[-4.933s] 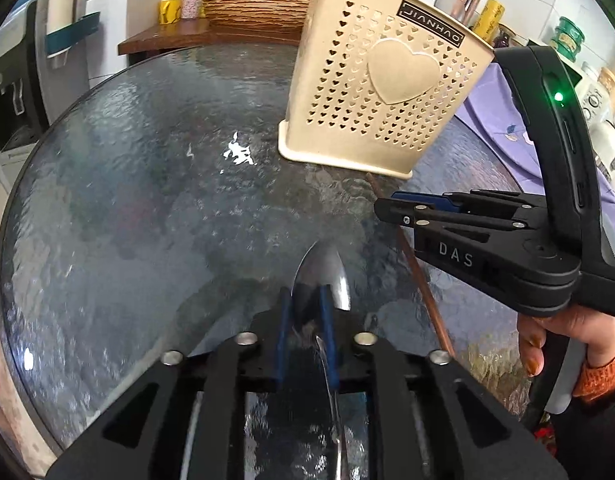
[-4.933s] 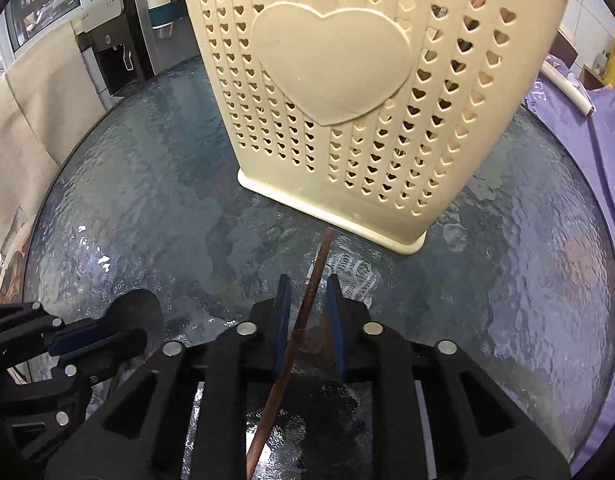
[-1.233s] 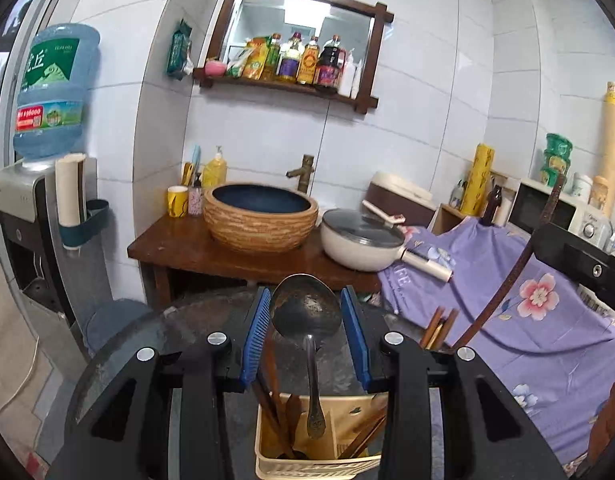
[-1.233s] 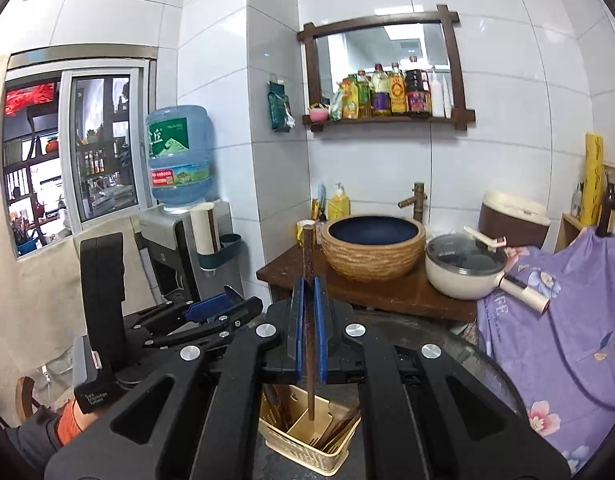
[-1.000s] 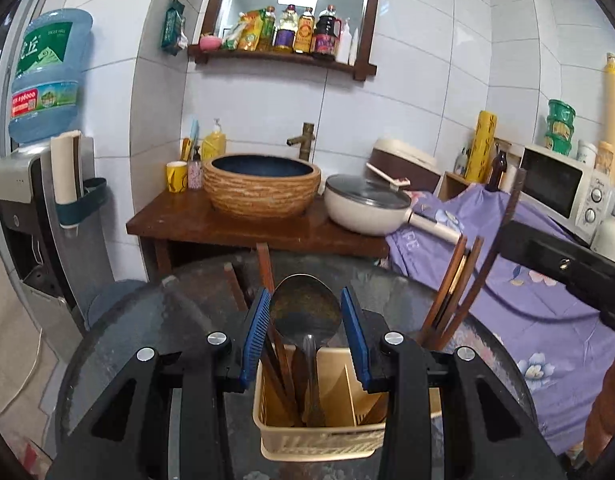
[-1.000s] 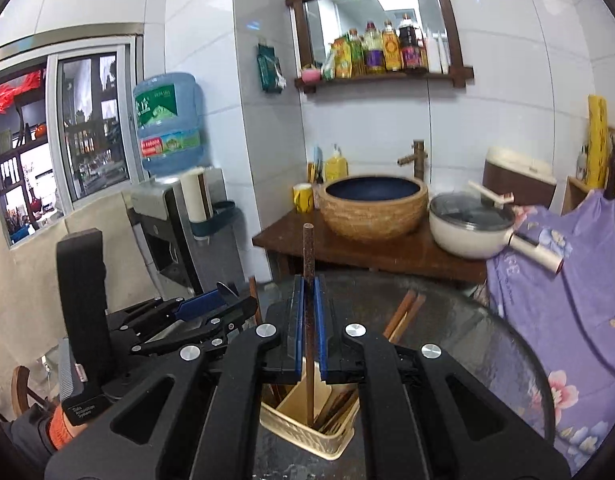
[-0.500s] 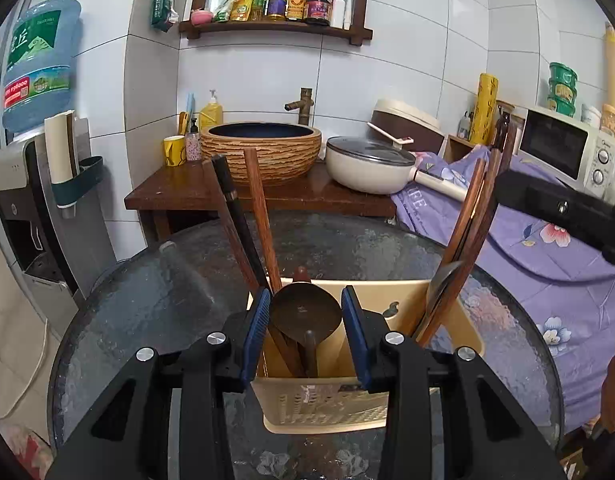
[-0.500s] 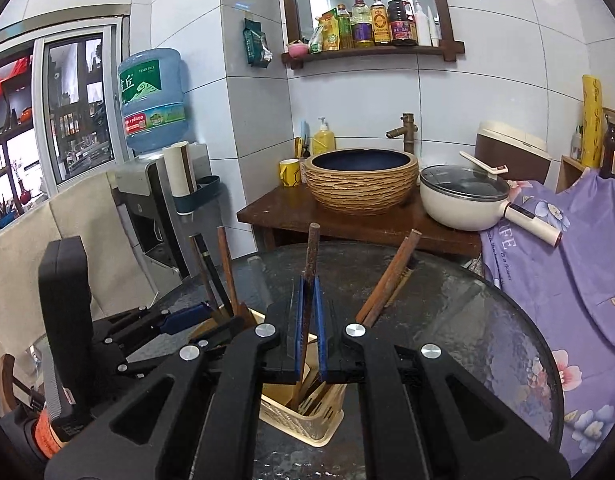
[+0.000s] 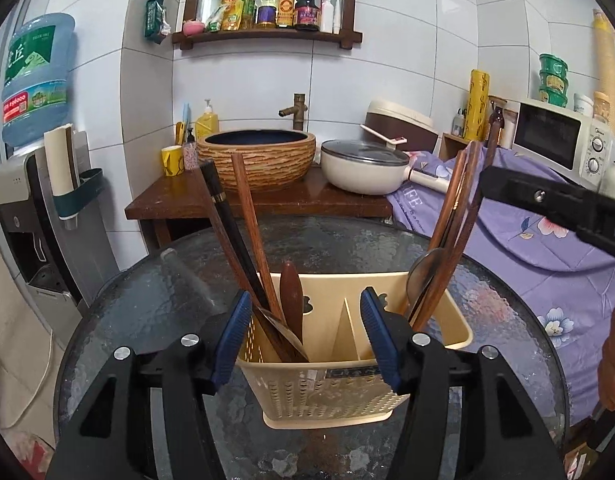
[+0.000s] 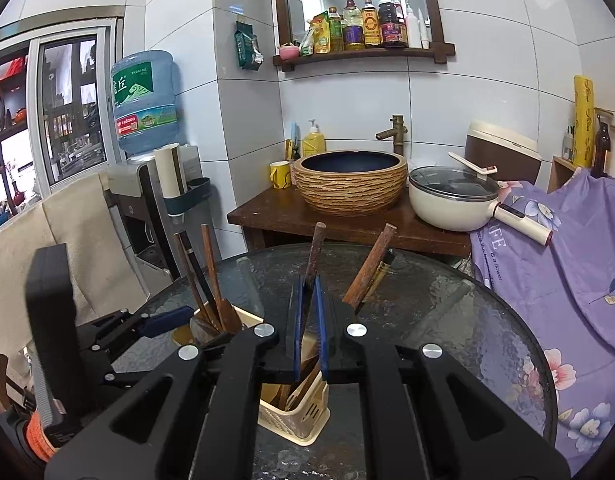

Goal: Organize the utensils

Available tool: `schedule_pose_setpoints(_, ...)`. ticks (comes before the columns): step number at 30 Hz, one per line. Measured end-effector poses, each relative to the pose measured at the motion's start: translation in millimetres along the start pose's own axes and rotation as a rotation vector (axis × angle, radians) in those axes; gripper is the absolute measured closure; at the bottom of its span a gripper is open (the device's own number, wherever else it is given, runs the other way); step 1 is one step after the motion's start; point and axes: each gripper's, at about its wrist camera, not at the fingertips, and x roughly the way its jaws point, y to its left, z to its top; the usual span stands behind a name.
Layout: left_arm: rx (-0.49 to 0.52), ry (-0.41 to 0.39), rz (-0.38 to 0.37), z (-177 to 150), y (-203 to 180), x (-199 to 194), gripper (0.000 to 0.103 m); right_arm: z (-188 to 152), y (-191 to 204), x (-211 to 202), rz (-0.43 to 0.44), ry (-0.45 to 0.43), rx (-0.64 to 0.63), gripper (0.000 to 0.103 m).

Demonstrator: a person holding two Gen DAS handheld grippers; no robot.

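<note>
Left tongs just opened, empty, over the caddy; spoon dropped inside. Right tongs grip an upright chopstick, long axis vertical, directly above the caddy.

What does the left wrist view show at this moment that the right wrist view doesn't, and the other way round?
Only the left wrist view shows the microwave, the holder's inner divider, and the left gripper with jaws apart and nothing between them.

Only the right wrist view shows the window and the right gripper shut on a wooden chopstick.

Both show the cream utensil holder on the glass table, the woven basin, the lidded pan and the water bottle.
</note>
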Motion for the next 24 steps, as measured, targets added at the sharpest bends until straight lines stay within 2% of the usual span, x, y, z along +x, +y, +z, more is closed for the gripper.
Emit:
schedule_pose_setpoints(1, 0.001, -0.012, 0.000, 0, -1, -6, 0.045, 0, 0, 0, -0.001, 0.000, 0.003, 0.095)
schedule_pose_setpoints(3, 0.006, -0.043, 0.000, 0, -3, -18, 0.037, 0, -2, -3, -0.003, -0.006, 0.008, 0.081)
schedule_pose_setpoints(4, 0.009, -0.070, 0.001, -2, -3, -28, 0.035, 0, -3, -6, -0.002, -0.019, 0.012, 0.056)
schedule_pose_setpoints(5, 0.008, -0.087, 0.004, -2, -4, -34, 0.031, 0, -4, -10, -0.001, -0.040, 0.019, 0.038)
schedule_pose_setpoints(6, 0.004, -0.108, 0.008, -4, -3, -42, 0.027, 0, -5, -17, -0.002, -0.072, 0.025, 0.037)
schedule_pose_setpoints(9, -0.026, -0.143, 0.009, -12, 1, -62, 0.015, 1, -5, -27, -0.016, -0.096, 0.026, 0.037)
schedule_pose_setpoints(11, -0.052, -0.166, 0.002, -22, 5, -78, 0.009, -2, -7, -38, -0.011, -0.112, 0.049, 0.026)
schedule_pose_setpoints(12, -0.058, -0.175, -0.001, -27, 6, -85, 0.006, -6, -7, -47, -0.009, -0.124, 0.062, 0.025)
schedule_pose_setpoints(14, -0.058, -0.197, -0.002, -40, 6, -100, 0.006, -15, -1, -62, -0.012, -0.144, 0.053, 0.015)
schedule_pose_setpoints(17, -0.035, -0.221, 0.004, -64, 4, -124, 0.006, -38, 16, -91, -0.036, -0.189, -0.011, 0.007)
schedule_pose_setpoints(24, -0.034, -0.249, 0.019, -130, -4, -188, 0.006, -126, 71, -159, -0.053, -0.256, -0.173, 0.006)
